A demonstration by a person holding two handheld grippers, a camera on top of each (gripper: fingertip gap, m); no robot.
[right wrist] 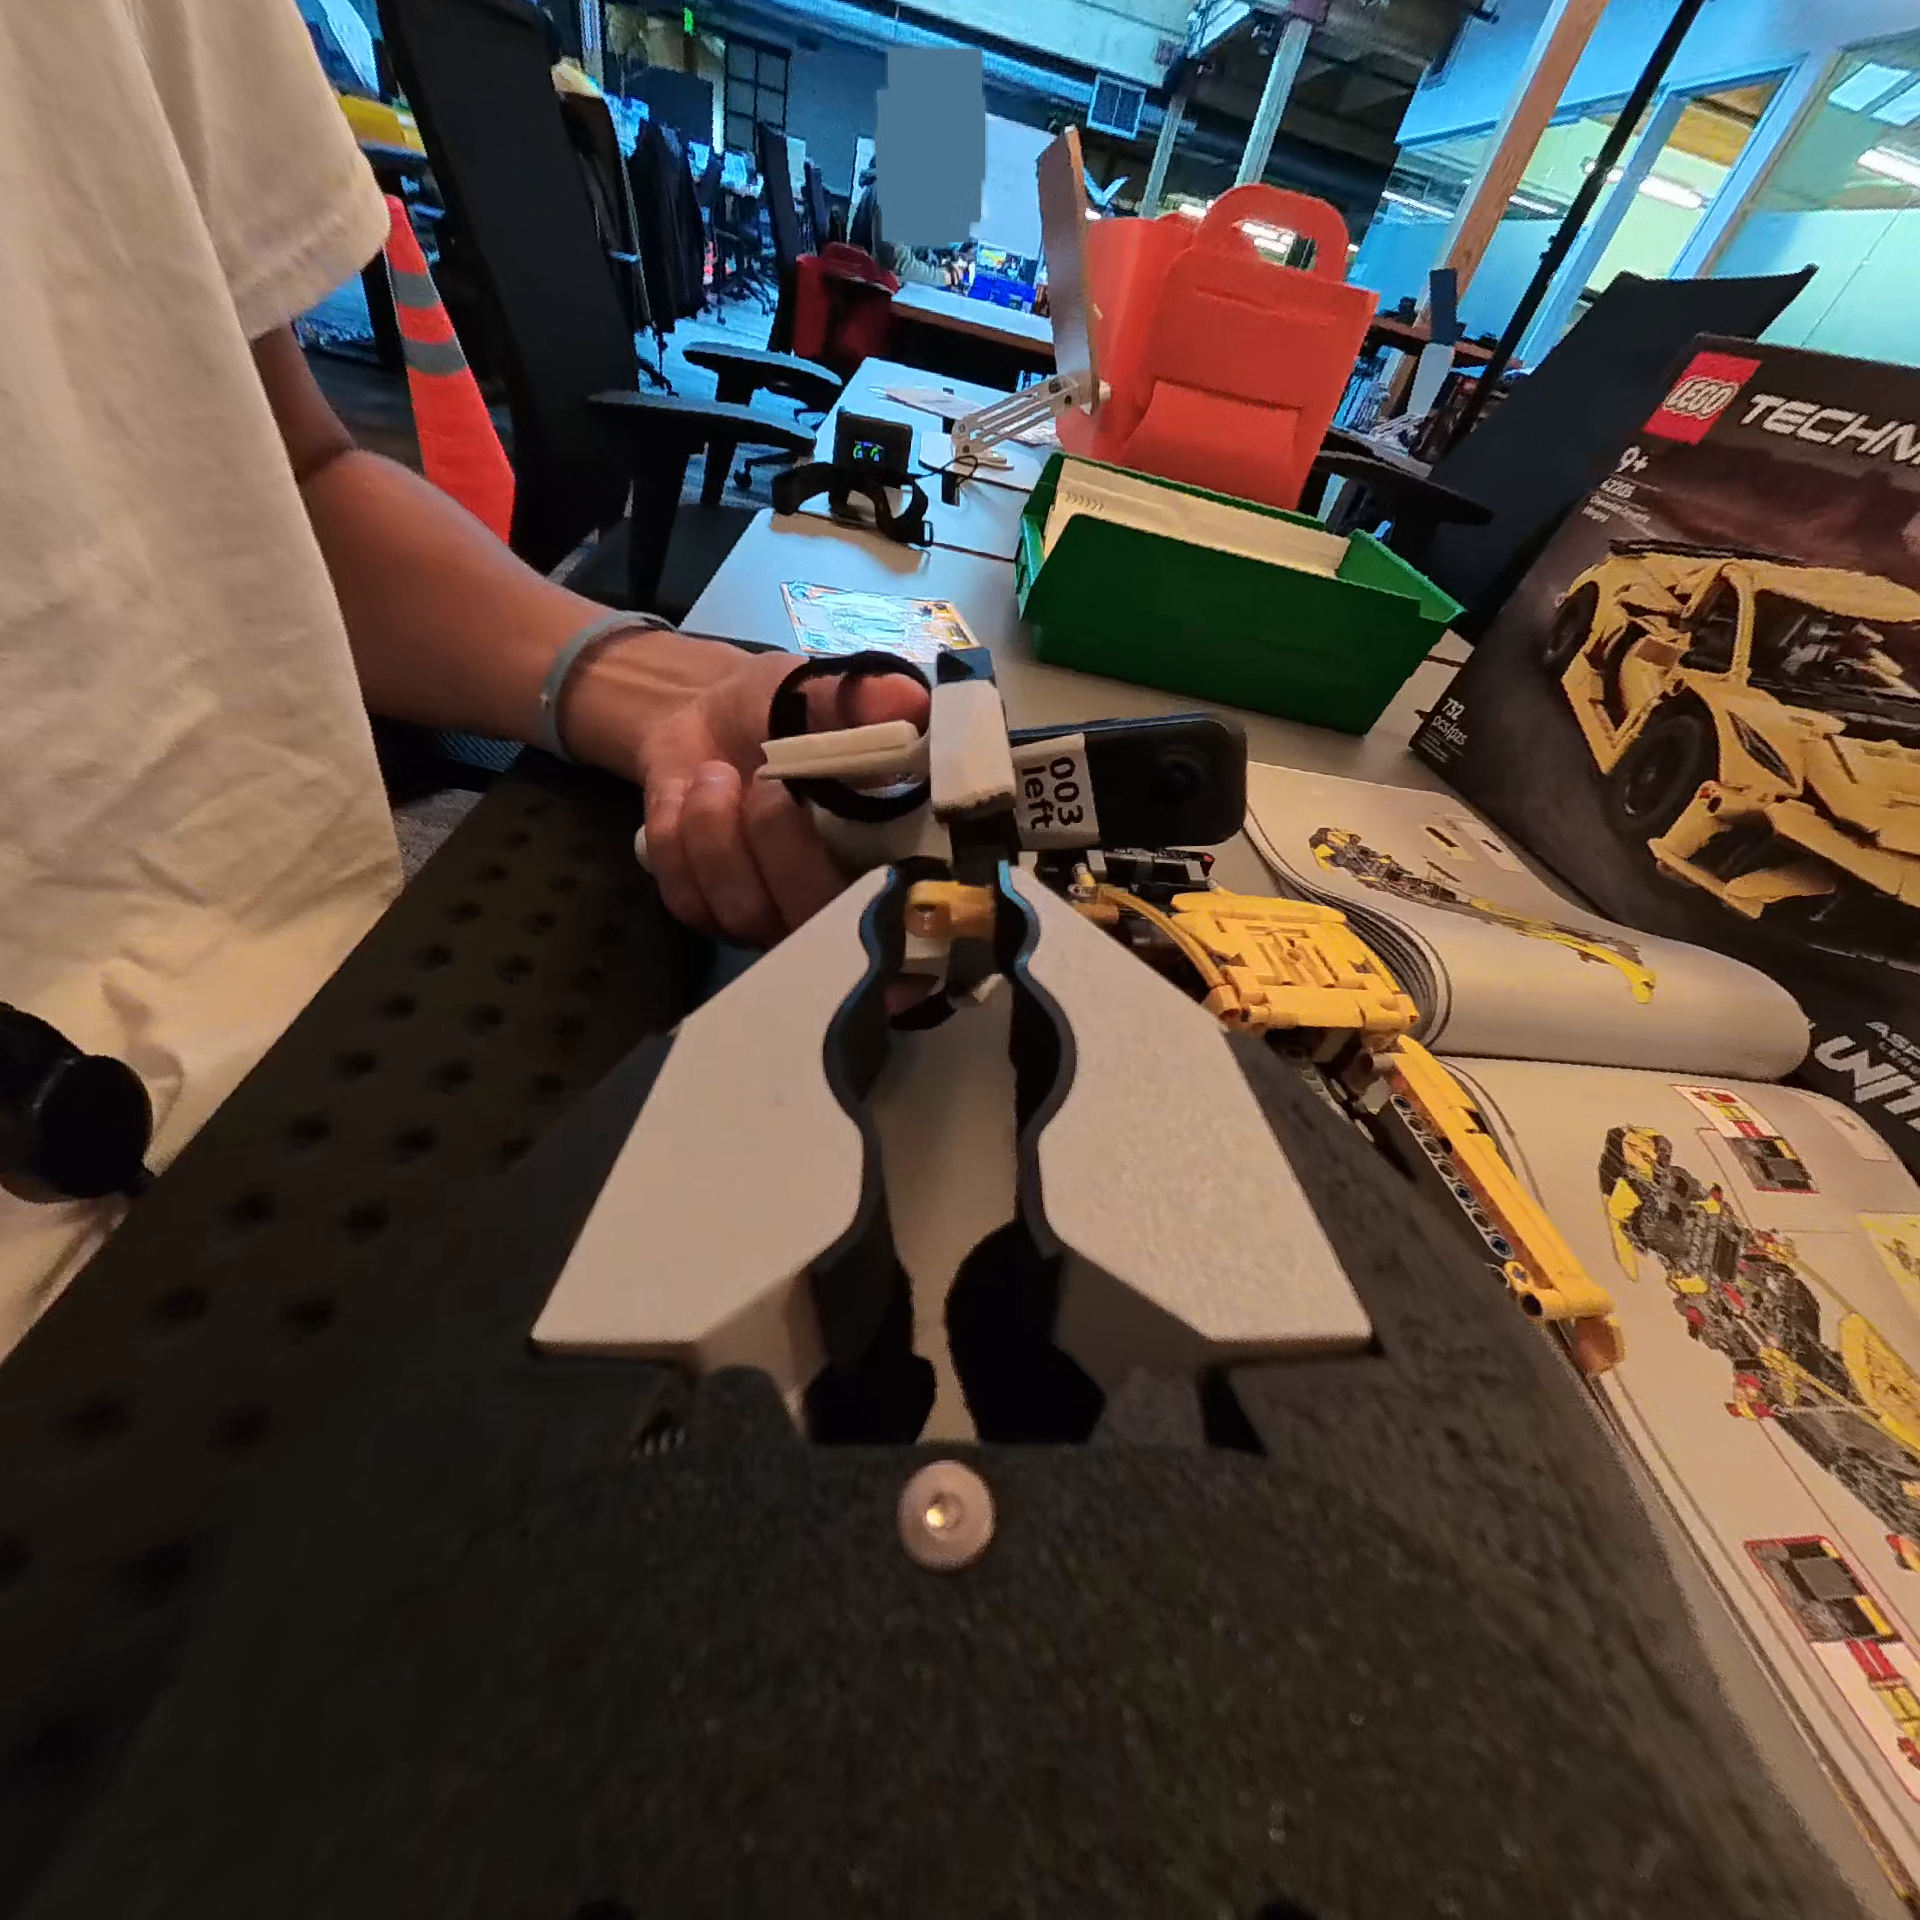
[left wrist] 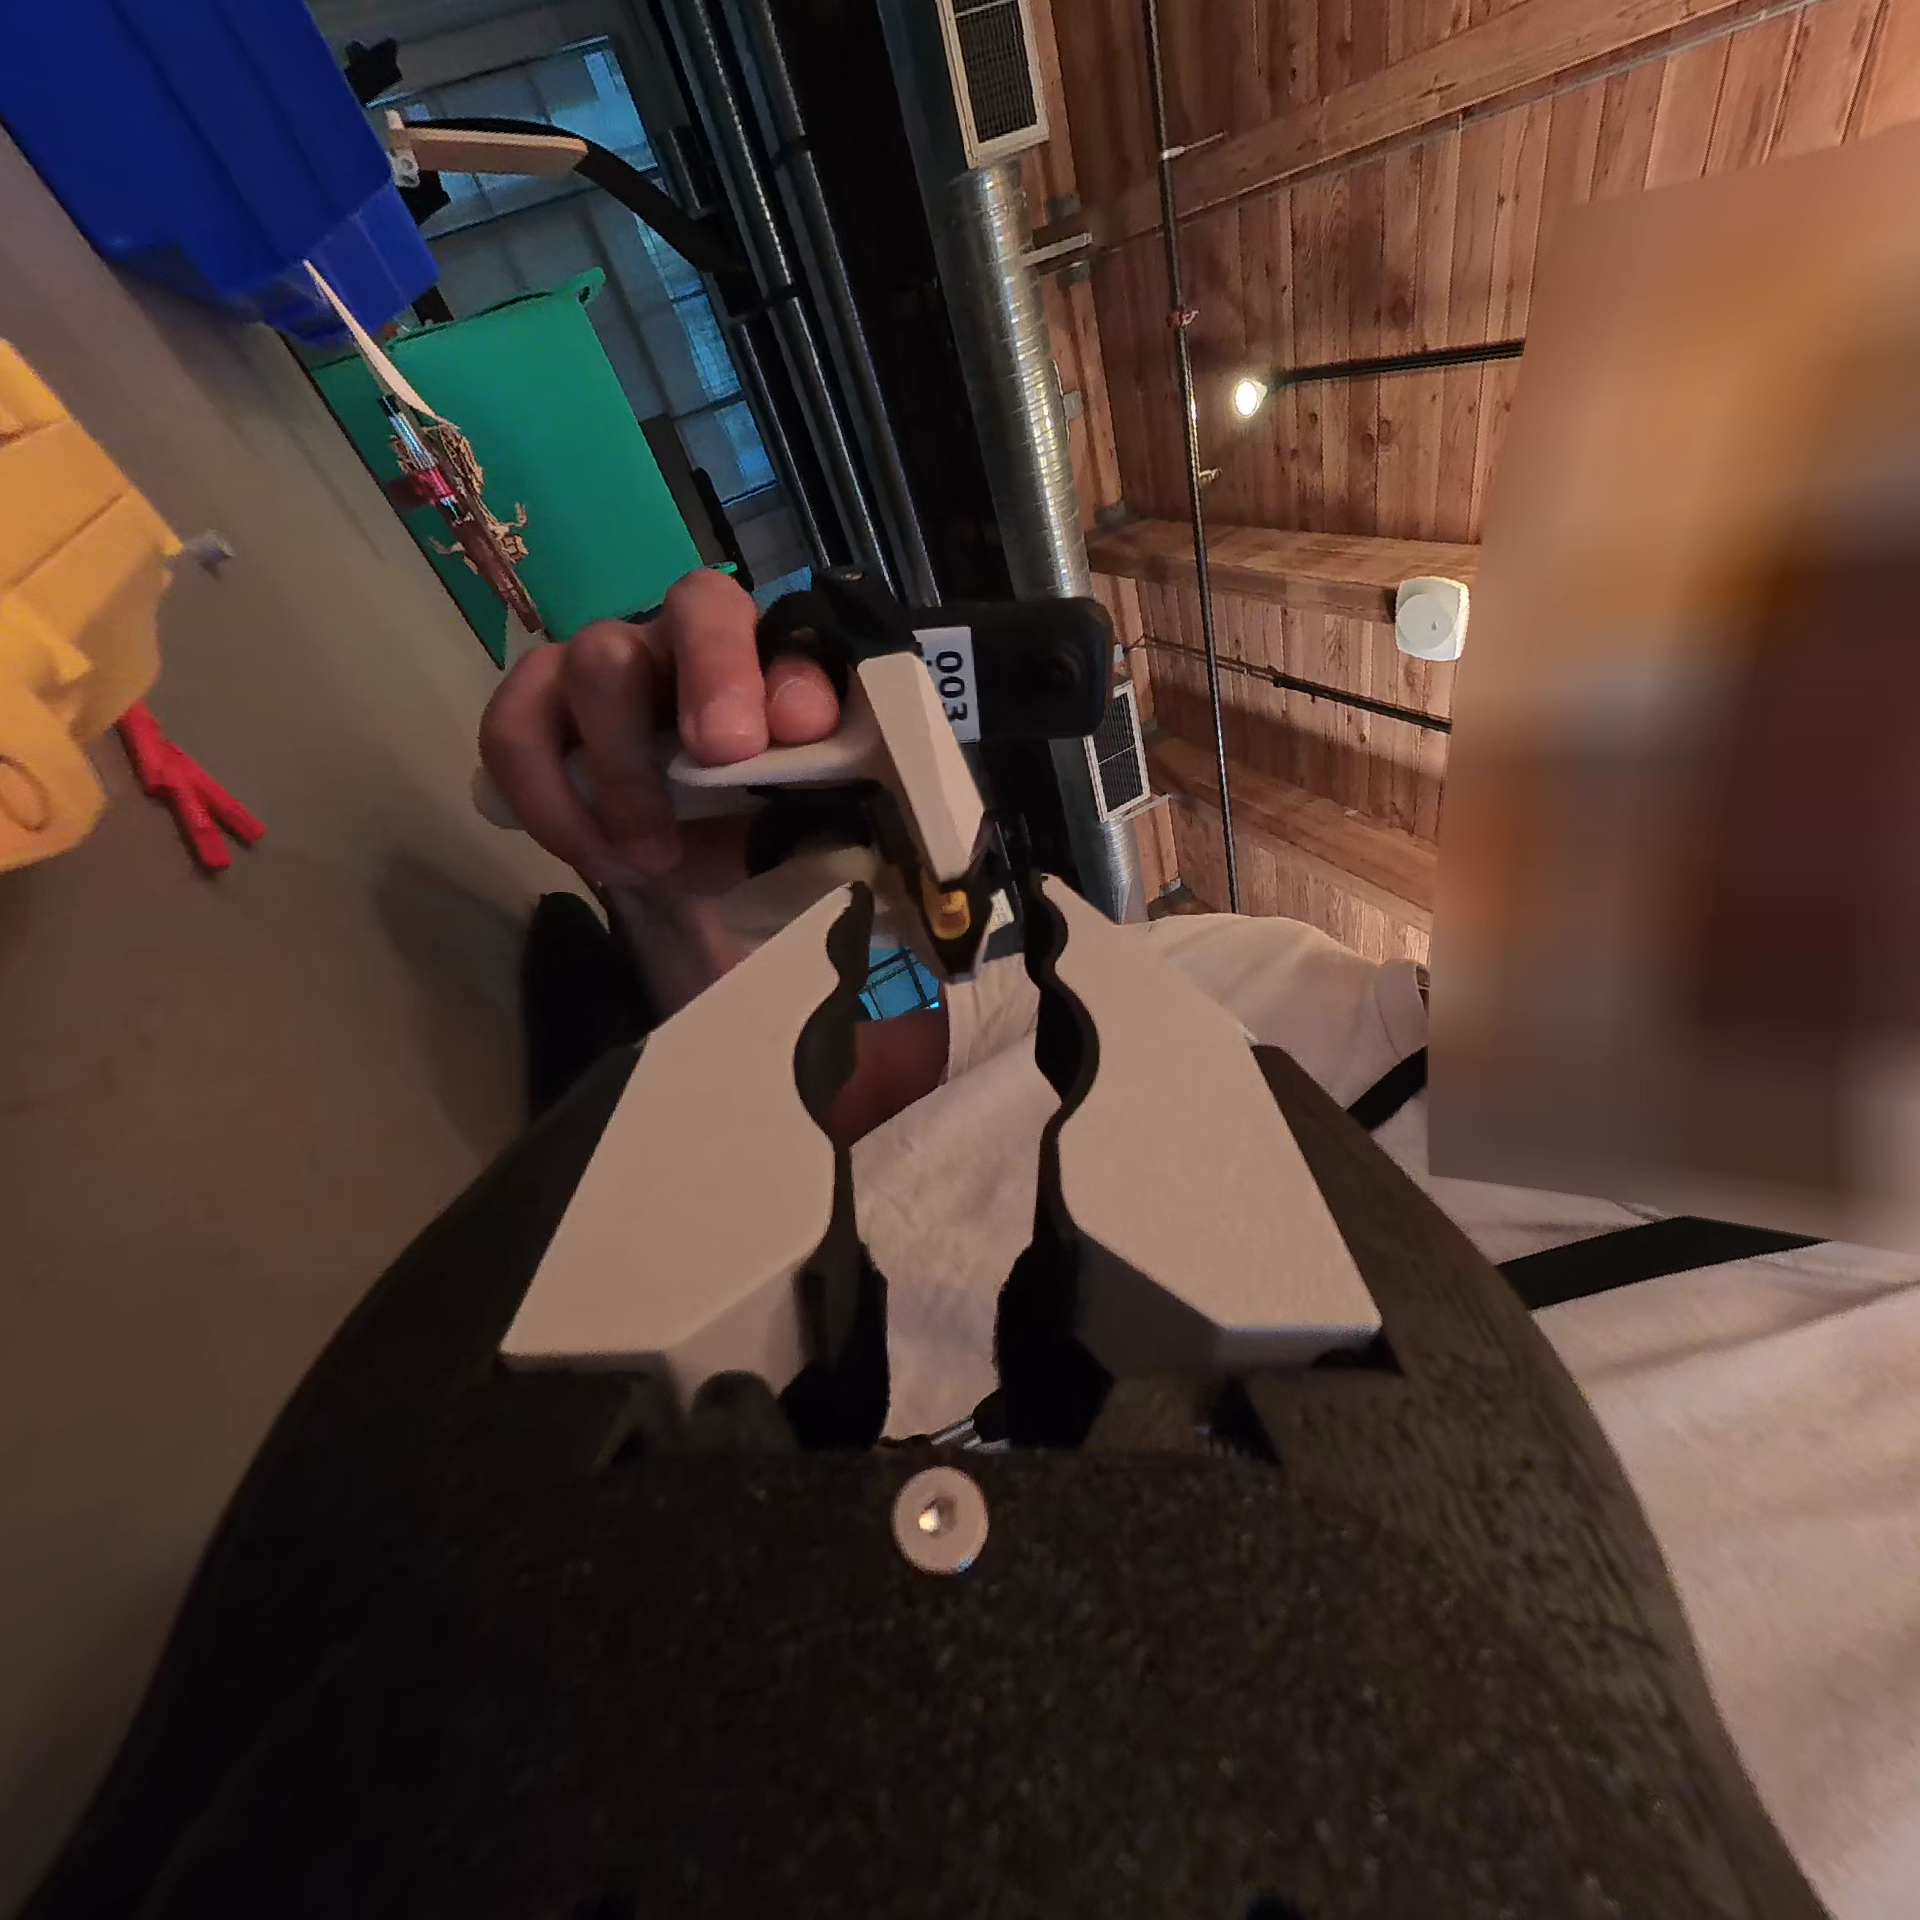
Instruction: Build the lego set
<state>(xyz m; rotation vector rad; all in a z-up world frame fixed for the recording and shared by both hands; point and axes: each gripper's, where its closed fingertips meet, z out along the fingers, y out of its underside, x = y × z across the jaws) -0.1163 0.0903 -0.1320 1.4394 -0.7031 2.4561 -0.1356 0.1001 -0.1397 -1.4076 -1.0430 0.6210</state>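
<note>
My right gripper (right wrist: 953, 885) is shut on a small yellow Lego connector (right wrist: 948, 914) and holds it in the air in front of the person's white shirt. My left gripper (left wrist: 951, 888) is open, and its tips stand on either side of the same connector (left wrist: 948, 916) without touching it. The right gripper's white finger (left wrist: 925, 769) comes in edge-on from above. In the right wrist view, the left gripper's white finger (right wrist: 971, 748) meets the connector from above. The partly built yellow Lego car (right wrist: 1288, 977) lies on the table just right of my right fingertips.
An open instruction booklet (right wrist: 1538, 935) and the Lego box (right wrist: 1714, 675) lie to the right, with a green bin (right wrist: 1226, 613), an orange bag (right wrist: 1216, 364) and a sticker sheet (right wrist: 873, 623) behind. The left wrist view shows a blue bin (left wrist: 187, 135), a yellow bin (left wrist: 52, 623) and a red piece (left wrist: 187, 790). My two grippers' fingertips are within a few centimetres of each other. Both grippers' tips are roughly 15 cm from the red piece (left wrist: 187, 790).
</note>
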